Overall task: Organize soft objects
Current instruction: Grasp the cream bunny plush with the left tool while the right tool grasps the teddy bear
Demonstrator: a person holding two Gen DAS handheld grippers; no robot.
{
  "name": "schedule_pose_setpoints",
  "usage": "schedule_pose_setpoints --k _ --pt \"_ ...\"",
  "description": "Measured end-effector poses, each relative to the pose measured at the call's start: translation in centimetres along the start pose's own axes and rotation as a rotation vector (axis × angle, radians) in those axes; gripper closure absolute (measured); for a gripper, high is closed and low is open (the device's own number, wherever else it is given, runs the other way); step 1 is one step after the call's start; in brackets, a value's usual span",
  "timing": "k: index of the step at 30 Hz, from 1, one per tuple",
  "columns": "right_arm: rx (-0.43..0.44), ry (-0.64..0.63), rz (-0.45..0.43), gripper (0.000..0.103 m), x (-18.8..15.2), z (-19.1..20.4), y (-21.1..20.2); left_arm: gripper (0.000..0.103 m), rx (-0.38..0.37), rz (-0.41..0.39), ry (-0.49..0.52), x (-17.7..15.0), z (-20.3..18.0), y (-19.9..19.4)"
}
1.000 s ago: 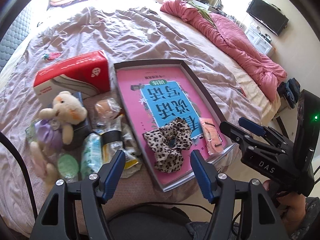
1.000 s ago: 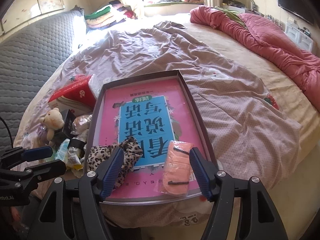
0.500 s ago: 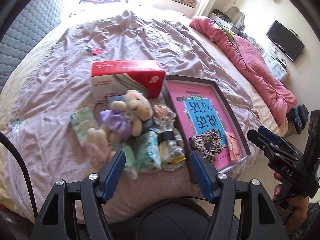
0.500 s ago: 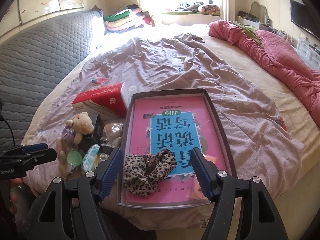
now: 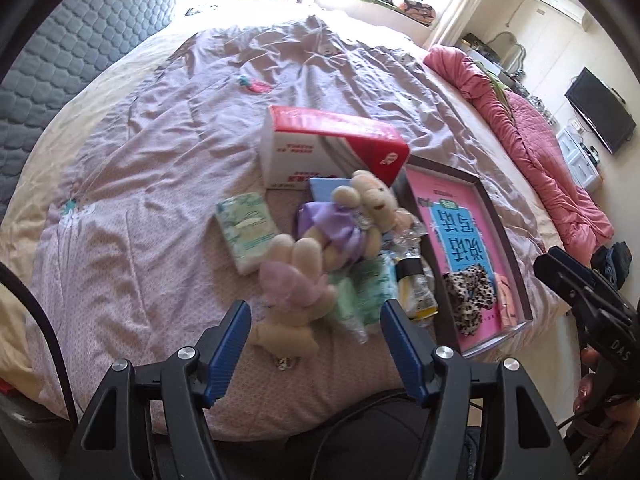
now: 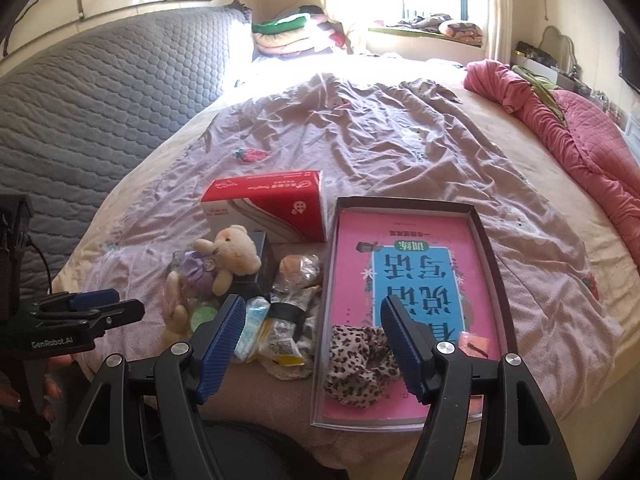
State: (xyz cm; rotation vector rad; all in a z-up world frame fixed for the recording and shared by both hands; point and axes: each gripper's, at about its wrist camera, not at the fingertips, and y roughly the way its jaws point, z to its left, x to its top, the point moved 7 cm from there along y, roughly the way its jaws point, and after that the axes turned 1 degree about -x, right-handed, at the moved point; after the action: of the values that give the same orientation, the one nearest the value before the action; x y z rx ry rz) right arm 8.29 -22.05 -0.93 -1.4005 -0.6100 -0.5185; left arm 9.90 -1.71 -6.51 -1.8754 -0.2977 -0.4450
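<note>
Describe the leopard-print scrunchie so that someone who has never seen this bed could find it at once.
On the bed, beside the pile of small things, lies a shallow dark-rimmed box with a pink and blue book cover inside. The scrunchie sits at the box's near end, next to a small orange packet. It is the only ruffled, spotted brown-and-cream thing there.

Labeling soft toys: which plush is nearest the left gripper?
The pink-dressed plush, lying just ahead of the left gripper; the purple-dressed bear lies farther back.

left hand-held gripper [image 5: 315,334] open, empty; right hand-held gripper [image 6: 313,330] likewise
</note>
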Motion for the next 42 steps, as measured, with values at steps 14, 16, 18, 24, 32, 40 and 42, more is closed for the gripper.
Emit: schedule_pose_setpoints --k 14,16,18,24,32,40,42 --pt "0.092 0.09 0.109 0.031 1.8 5.0 6.9 0.036 -0.007 0.073 -0.032 -2.3 3.2 4.9" --pt "0.088 0.107 0.118 0.031 2.7 5.3 8.3 0.036 -0.012 0.076 -0.035 -2.3 3.3 5.4" --pt "0.084 0.136 0.142 0.031 3.1 5.5 9.7 0.036 -0.016 0.078 -0.037 -2.2 3.5 5.7" --pt "0.067 0.251 0.19 0.031 3.3 6.0 12.7 0.036 -0.001 0.073 -0.024 -2.0 4.0 6.3" --pt "0.025 0.287 0.214 0.031 3.9 6.6 15.5 0.036 0.011 0.073 -0.036 -1.6 4.6 6.9" --pt "0.07 0.322 0.219 0.047 3.4 6.4 16.6 0.037 0.004 0.075 -0.043 -1.5 4.9 7.3" --pt "0.084 0.311 0.208 0.051 3.4 6.5 16.5 0.039 -0.008 0.075 -0.041 -1.5 4.7 7.3"
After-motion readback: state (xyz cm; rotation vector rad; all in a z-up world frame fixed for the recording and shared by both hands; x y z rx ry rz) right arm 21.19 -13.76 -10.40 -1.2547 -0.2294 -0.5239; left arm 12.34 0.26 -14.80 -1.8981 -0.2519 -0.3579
